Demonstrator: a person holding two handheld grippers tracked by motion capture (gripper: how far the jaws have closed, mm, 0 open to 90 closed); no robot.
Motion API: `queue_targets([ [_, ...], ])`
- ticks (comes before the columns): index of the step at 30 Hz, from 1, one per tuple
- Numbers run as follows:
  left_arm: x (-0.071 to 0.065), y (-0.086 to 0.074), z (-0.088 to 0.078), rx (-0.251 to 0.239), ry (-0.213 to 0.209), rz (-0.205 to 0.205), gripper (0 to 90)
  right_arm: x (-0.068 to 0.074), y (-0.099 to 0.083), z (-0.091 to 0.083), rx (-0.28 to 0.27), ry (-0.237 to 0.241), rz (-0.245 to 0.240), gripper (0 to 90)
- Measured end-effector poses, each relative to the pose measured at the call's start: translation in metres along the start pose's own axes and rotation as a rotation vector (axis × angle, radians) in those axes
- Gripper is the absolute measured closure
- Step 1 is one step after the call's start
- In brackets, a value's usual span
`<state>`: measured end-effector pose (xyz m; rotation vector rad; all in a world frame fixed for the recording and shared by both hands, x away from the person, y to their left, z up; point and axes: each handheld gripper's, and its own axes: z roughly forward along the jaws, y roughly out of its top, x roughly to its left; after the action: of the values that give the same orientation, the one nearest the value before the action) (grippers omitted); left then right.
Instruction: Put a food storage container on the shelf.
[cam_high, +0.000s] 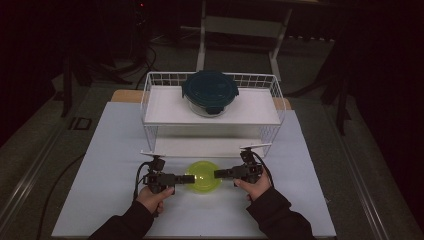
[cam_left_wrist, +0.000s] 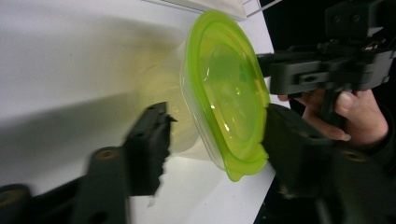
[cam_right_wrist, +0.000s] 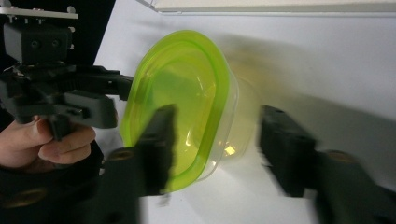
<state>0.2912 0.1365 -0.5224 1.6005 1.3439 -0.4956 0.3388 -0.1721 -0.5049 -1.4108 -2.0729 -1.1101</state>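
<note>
Grippers flank a lime-lidded clear container (cam_high: 202, 176): left gripper (cam_left_wrist: 210, 140) and right gripper (cam_right_wrist: 215, 144) each gape wide, the tub between their jaws, ungripped, seemingly readying a two-sided lift.

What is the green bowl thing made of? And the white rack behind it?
The green-lidded container looks like plastic: its lid is see-through, glossy lime green, and its tub is cloudy clear. The white rack looks like painted metal wire, with thin bars in a grid and flat matte white shelves, material unclear.

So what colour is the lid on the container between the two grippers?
Translucent lime green lid, clearest in the left gripper view.
</note>
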Motion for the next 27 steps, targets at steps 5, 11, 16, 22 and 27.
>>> queue_targets([
  [5,0.002,0.0,0.0,0.028,-0.01,-0.021,64.3,-0.003,-0.001,0.0,0.015,0.003,0.036,74.5],
  [11,0.002,-0.002,-0.001,0.013,0.015,-0.038,72.0,0.004,-0.002,0.001,0.024,-0.014,0.005,75.7],
  [16,-0.003,-0.002,-0.002,0.024,0.046,-0.045,76.7,0.013,-0.005,0.001,0.016,-0.06,-0.017,76.6],
  [22,-0.01,-0.002,-0.005,0.037,0.051,-0.008,80.9,0.022,-0.01,-0.005,-0.009,-0.084,-0.059,80.5],
  [27,-0.022,0.0,-0.012,0.014,0.054,0.021,81.2,0.035,-0.01,-0.012,-0.025,-0.106,-0.077,80.6],
])
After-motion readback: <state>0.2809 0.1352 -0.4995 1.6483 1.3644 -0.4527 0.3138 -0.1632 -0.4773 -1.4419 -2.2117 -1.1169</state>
